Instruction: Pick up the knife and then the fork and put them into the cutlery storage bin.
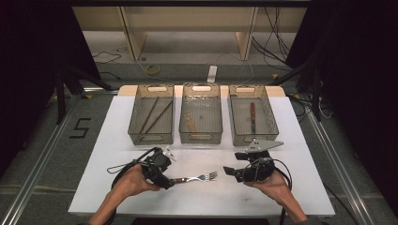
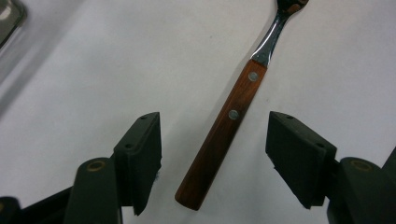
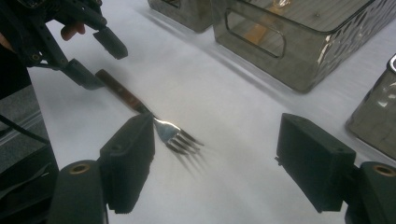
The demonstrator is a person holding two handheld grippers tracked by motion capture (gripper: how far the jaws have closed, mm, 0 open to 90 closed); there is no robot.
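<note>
1. High view: 3 mesh baskets in a row at the far side of the white table (image 1: 117,140). Left basket (image 1: 151,114) holds thin dark sticks, middle basket (image 1: 201,113) a wood-handled utensil, right basket (image 1: 252,114) a dark-handled one.
2. Left gripper view adds detail: fork (image 2: 224,128) has a brown wooden handle with 2 rivets and a steel neck. Right gripper view shows the tines resting flat on the table.
3. Room: bare table around the fork (image 1: 196,178); near table edge close behind both hands; baskets well apart from the fork.
4. Left gripper (image 2: 214,158): released, jaws wide, handle lying between them, touching neither.
5. Right gripper (image 3: 215,168): released, holds nothing; tines just beside its left jaw, pointing into the gap.
6. Fork lies mid-table between the 2 grippers, handle toward the left one.
</note>
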